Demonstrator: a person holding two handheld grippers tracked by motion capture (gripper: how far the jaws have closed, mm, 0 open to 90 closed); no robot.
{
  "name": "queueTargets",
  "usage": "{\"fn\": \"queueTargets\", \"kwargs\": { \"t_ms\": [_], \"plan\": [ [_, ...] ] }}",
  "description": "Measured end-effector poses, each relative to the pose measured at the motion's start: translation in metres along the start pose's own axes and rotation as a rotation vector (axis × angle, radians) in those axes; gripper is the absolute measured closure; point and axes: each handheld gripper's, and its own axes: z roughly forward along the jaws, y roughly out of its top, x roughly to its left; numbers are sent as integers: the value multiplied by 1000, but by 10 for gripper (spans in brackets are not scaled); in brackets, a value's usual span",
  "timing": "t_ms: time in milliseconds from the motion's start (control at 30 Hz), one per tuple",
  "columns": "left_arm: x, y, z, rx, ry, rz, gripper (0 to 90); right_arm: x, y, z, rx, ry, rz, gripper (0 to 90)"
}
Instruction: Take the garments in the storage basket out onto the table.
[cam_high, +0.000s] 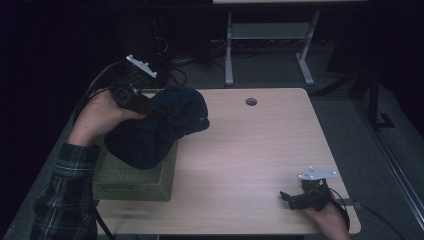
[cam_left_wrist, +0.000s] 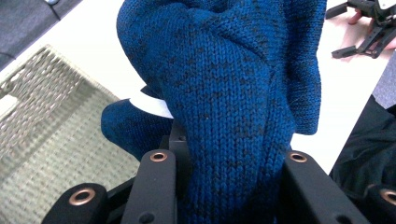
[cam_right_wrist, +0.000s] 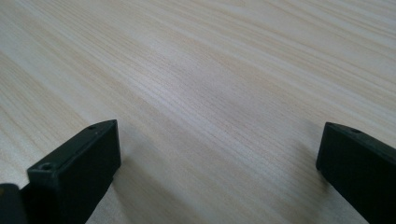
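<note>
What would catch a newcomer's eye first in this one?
The blue knitted garment stands out at once: the left gripper holds it bunched between its jaws, hanging over the green woven basket at the table's near left corner. Far across the pale wooden table, the right gripper rests open near the front right edge.

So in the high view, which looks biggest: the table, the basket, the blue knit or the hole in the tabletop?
Largest to smallest:
1. table
2. blue knit and basket, too alike to rank
3. hole
</note>
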Motion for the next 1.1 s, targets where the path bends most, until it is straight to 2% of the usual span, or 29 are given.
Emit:
{"fn": "queueTargets", "kwargs": {
  "t_ms": [233, 533, 800, 833, 900, 1100],
  "plan": [
    [-17, 21, 12, 0, -21, 63, 686, 0, 0, 0, 0, 0, 0, 0],
    [-34, 41, 31, -3, -60, 102, 689, 0, 0, 0, 0, 1, 0, 0],
    [-52, 61, 54, 1, -84, 129, 693, 1, 0, 0, 2, 5, -3, 0],
    [-57, 65, 61, 9, -94, 139, 693, 1, 0, 0, 2, 5, -4, 0],
    [-59, 66, 65, 14, -101, 144, 693, 1, 0, 0, 2, 6, -3, 0],
    [-72, 75, 90, 31, -126, 178, 692, 1, 0, 0, 3, 10, -3, 0]
  ]
}}
